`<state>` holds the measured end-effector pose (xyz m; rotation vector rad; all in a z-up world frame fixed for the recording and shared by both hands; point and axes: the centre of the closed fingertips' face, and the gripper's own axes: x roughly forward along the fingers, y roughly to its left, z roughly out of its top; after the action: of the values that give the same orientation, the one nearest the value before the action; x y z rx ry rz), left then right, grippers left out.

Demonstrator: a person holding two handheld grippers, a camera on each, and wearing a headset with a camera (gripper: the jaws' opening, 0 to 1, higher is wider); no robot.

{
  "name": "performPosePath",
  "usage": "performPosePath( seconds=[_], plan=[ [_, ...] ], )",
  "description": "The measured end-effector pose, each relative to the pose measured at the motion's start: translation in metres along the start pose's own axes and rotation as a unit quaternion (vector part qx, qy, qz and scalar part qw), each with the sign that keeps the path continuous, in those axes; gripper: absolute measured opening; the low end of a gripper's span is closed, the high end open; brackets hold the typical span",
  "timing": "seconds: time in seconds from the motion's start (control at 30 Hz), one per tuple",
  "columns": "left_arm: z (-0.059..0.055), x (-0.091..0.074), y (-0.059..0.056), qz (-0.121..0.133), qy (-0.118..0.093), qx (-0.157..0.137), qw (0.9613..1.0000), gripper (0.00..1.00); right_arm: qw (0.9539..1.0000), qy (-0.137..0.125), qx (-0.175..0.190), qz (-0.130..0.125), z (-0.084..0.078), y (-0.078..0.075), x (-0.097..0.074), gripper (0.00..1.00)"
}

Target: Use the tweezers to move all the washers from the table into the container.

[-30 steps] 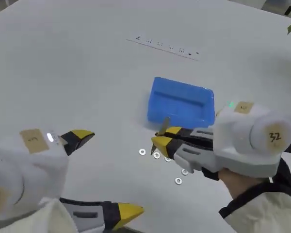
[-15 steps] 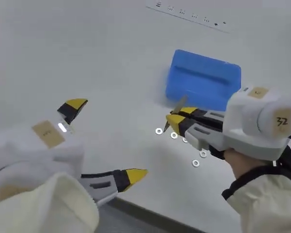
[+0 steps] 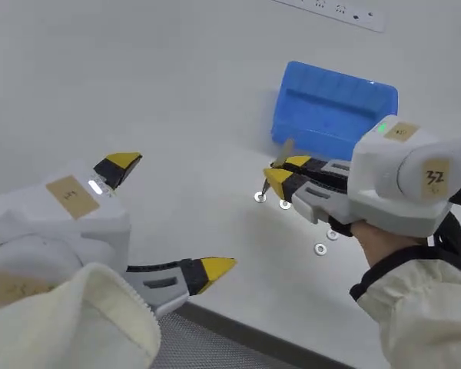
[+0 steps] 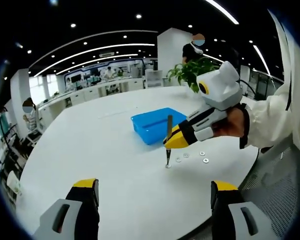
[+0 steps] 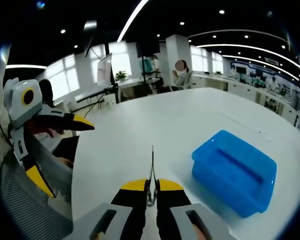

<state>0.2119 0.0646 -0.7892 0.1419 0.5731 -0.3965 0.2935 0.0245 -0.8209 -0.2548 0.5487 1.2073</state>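
Nearest, the left gripper point(image 3: 169, 215) holds its yellow-tipped jaws wide apart. The right gripper point(image 3: 283, 173) clamps slim metal tweezers point(image 3: 265, 187), tip at one of the small shiny ring washers point(image 3: 260, 197) on the smooth white bench point(image 3: 138, 77), just before the blue rectangular plastic container point(image 3: 334, 100).

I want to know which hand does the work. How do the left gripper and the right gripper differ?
The left gripper has its jaws wide apart and holds nothing; the right gripper has its jaws shut on the tweezers. The left gripper is away from the washers; the right gripper points the tweezers down at one washer. Both have yellow-tipped jaws.
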Motion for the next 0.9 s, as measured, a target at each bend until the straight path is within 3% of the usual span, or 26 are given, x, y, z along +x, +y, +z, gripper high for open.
performPosePath(
  seconds=[0.2,0.43,0.9],
  plan=[
    [-0.003,0.0,-0.004,-0.005,0.008,0.014,0.9999,0.95,1.0,0.001,-0.009,-0.003,0.0,0.002,0.0,0.03],
    [-0.002,-0.001,0.003,-0.002,0.009,0.026,0.9996,0.95,0.9993,0.019,-0.028,-0.015,-0.012,0.007,-0.003,0.03],
    [-0.001,-0.001,0.008,0.005,0.01,0.039,0.9992,0.93,0.999,0.028,-0.024,-0.023,-0.011,0.004,-0.003,0.03]
  ],
)
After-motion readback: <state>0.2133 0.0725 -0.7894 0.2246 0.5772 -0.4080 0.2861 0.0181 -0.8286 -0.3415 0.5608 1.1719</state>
